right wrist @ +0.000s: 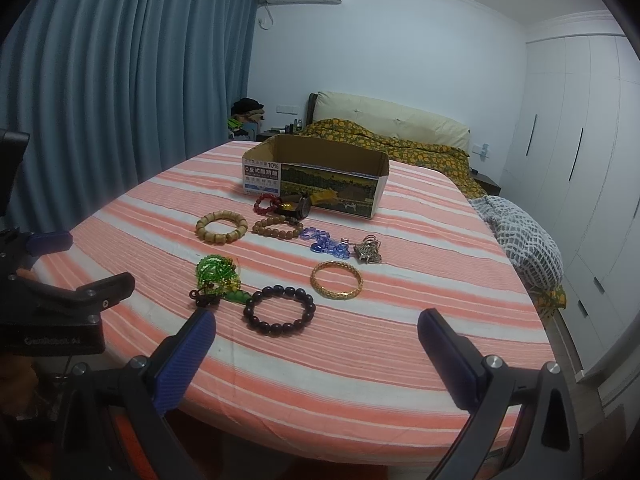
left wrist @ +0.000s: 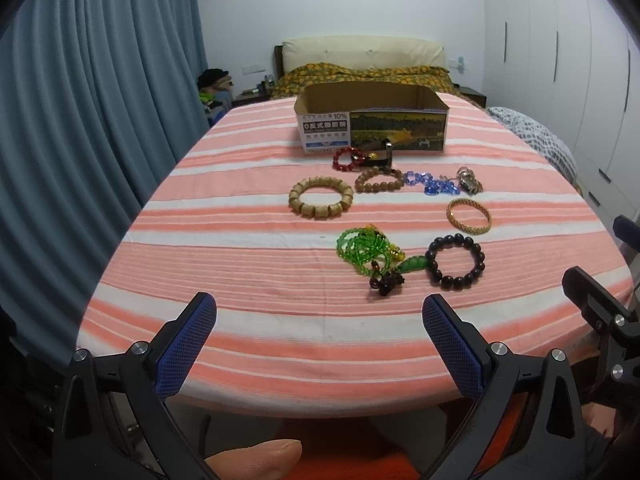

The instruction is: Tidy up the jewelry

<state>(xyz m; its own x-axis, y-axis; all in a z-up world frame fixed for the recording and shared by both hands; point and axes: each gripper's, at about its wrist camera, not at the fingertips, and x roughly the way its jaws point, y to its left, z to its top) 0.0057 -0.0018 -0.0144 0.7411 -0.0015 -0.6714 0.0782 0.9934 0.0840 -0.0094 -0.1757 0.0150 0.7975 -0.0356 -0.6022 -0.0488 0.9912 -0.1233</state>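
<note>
— Several pieces of jewelry are lying loose on the striped cloth [left wrist: 248,264] covering the table, all on the near side of the cardboard box [left wrist: 370,122]. Where is each one sitting?

— Touching the box's front wall, a red bead bracelet [left wrist: 347,159] is resting beside a dark watch [left wrist: 382,156]. Just nearer than those, a chunky tan wooden bracelet [left wrist: 321,198] and a brown bead bracelet [left wrist: 379,181] are lying side by side, with a blue crystal strand [left wrist: 430,184] trailing right to a silver trinket [left wrist: 469,181].

— And farther from the box?

— A gold bangle [right wrist: 336,280] is lying apart; the green bead necklace [right wrist: 216,272] with its knotted pendant is touching the dark bead bracelet [right wrist: 279,309].

— What are the tongs doing?

— Both are hovering at the table's near edge, well short of the box. The left tongs [left wrist: 319,344] are spread wide, gripping nothing, and the right tongs [right wrist: 316,354] are likewise gaping and empty.
</note>
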